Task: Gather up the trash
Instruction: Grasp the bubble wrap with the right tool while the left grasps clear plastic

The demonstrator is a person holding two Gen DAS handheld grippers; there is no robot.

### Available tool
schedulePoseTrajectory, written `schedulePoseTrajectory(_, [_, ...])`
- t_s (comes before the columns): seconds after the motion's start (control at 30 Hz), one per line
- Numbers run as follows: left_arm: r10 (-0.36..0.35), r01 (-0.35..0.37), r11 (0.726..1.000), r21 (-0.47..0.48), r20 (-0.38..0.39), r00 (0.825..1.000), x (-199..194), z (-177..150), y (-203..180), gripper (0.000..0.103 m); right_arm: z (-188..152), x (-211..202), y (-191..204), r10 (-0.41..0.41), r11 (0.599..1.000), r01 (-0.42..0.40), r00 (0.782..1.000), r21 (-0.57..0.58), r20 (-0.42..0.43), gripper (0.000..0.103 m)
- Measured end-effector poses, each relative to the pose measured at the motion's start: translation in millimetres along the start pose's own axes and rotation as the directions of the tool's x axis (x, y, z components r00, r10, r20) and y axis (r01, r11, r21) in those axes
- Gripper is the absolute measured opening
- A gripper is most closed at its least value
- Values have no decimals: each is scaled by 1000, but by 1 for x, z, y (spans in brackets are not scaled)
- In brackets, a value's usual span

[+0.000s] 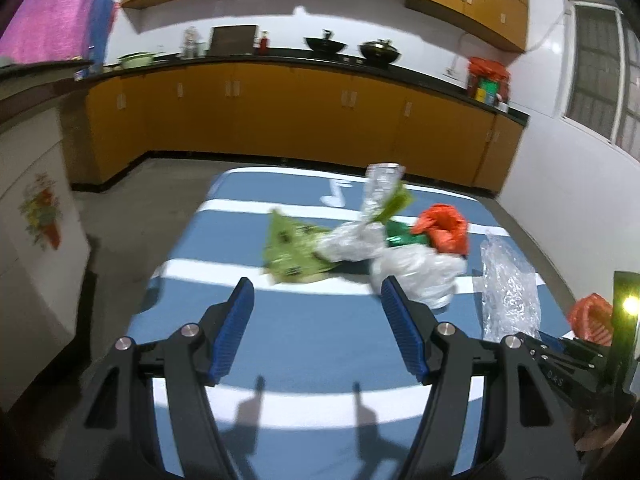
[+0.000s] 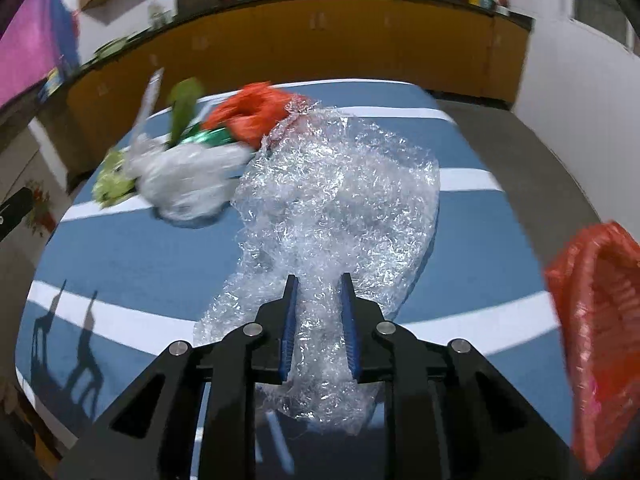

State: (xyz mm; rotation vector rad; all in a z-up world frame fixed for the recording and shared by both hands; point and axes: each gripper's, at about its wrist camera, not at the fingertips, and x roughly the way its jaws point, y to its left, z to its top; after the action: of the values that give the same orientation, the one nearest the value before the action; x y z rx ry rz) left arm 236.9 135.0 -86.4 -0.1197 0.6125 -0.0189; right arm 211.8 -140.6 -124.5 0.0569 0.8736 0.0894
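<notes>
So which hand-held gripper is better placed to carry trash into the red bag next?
Right. The right hand-held gripper is shut on the bubble wrap, with the red bag beside it. The left hand-held gripper is open, holding nothing.

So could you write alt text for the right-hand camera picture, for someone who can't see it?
The right gripper is clamped on a crumpled sheet of clear bubble wrap over a blue-and-white striped table. Behind lie more plastic scraps and an orange bag.
</notes>
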Motion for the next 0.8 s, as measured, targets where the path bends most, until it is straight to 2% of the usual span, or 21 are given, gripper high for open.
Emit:
schedulePoseTrajectory(0.1, [-41, 42, 998, 45, -15, 999, 20, 12, -27, 65, 1, -7, -19, -13, 999, 12, 1000, 44, 13, 21])
schedulePoseTrajectory(0.27, [-84, 91, 990, 107, -65, 994, 60, 23, -66, 57, 1, -17, -32, 3, 998, -5, 999, 69, 32, 21])
schedulePoseTrajectory(0.5, [-66, 92, 981, 168, -150, 987, 105, 20, -90, 49, 0, -24, -41, 45, 996, -48, 998, 80, 42, 21])
schedulePoseTrajectory(0.6, [-69, 104, 979, 173, -195, 978, 119, 16, -91, 41, -2, -24, -46, 57, 995, -60, 998, 82, 39, 21])
schedulePoseTrajectory(0.8, [-107, 151, 972, 178, -236, 966, 125, 10, -89, 17, -1, -24, -50, 77, 992, -80, 997, 100, 29, 21])
